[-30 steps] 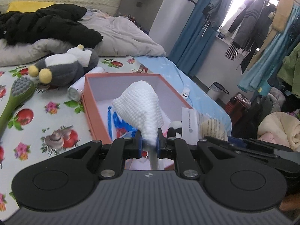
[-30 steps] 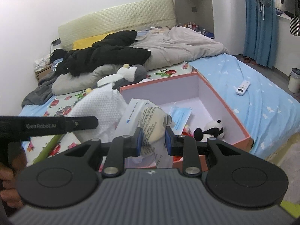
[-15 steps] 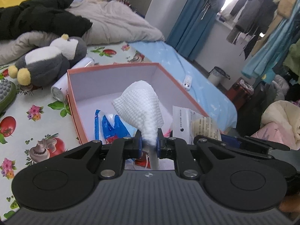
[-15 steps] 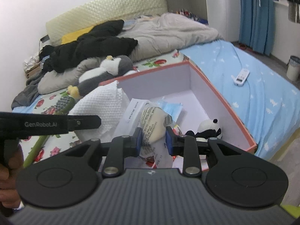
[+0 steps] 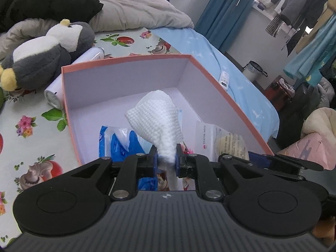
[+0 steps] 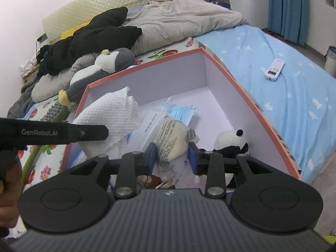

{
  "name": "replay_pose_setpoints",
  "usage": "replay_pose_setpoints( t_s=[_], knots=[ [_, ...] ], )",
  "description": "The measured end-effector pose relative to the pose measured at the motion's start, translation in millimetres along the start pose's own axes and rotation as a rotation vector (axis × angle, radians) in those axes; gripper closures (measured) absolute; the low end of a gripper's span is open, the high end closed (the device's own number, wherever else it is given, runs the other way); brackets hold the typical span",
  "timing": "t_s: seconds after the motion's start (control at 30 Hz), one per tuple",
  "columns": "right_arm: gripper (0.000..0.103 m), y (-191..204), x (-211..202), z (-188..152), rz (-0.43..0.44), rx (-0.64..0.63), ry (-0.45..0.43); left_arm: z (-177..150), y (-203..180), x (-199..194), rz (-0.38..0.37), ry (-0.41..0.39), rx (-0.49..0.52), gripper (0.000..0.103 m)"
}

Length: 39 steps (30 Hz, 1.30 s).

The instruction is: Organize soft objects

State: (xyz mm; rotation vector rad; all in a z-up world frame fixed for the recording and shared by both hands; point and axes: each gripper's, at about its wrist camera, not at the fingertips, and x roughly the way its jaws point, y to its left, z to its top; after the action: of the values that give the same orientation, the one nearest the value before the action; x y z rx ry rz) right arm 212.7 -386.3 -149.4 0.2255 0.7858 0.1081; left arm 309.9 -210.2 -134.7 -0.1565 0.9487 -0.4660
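Spread across the bed (image 6: 294, 79) is a patterned sheet on which the pink-rimmed box (image 5: 210, 71) sits; compared with a second ago, both claws are seen lower, over its interior. The left claw (image 5: 166, 161) has just been opening, with the white cloth (image 5: 156, 117) between its pads. The right claw (image 6: 172, 157) has widened around the printed packet (image 6: 172, 141), a gap now visible at its right pad.

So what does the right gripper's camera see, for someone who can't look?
The right gripper, jaws just opening, has a printed soft packet between them above an orange box. Inside lie a toy panda and blue masks.
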Motion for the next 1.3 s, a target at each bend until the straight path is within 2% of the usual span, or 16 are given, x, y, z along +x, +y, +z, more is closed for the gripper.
replay_pose_setpoints(
  t_s=[0.03, 0.1, 0.3, 0.5, 0.97, 1.17, 1.3],
  knots=[
    [0.063, -2.1, 3.1, -0.1, 0.006, 0.006, 0.006, -0.2, -0.6, 3.4, 0.005, 0.008, -0.002, 0.066],
    [0.054, -3.5, 8.5, -0.2, 0.003, 0.002, 0.015, 0.0, 0.6, 11.1, 0.007, 0.03, 0.004, 0.054],
    [0.054, -5.4, 17.6, -0.6, -0.005, -0.001, 0.04, -1.6, 2.7, 14.4, 0.035, 0.021, 0.024, 0.054],
    [0.054, 1.8, -1.7, 5.0, -0.015, -0.004, -0.004, 2.1, 0.5, -10.5, 0.032, -0.024, 0.03, 0.054],
    [0.054, 47.9, -105.4, 6.5, -0.007, -0.06, -0.174, -15.6, -26.0, -134.2, -0.023, -0.196, 0.078, 0.054],
    [0.054, 59.4, -139.8, -8.2, 0.01, -0.064, -0.203, -41.3, -42.3, -182.8, -0.042, -0.243, 0.098, 0.054],
    [0.054, 59.9, -161.0, -18.8, 0.009, -0.042, -0.222, -62.6, -53.0, -205.7, -0.02, -0.261, 0.124, 0.054]
  ],
)
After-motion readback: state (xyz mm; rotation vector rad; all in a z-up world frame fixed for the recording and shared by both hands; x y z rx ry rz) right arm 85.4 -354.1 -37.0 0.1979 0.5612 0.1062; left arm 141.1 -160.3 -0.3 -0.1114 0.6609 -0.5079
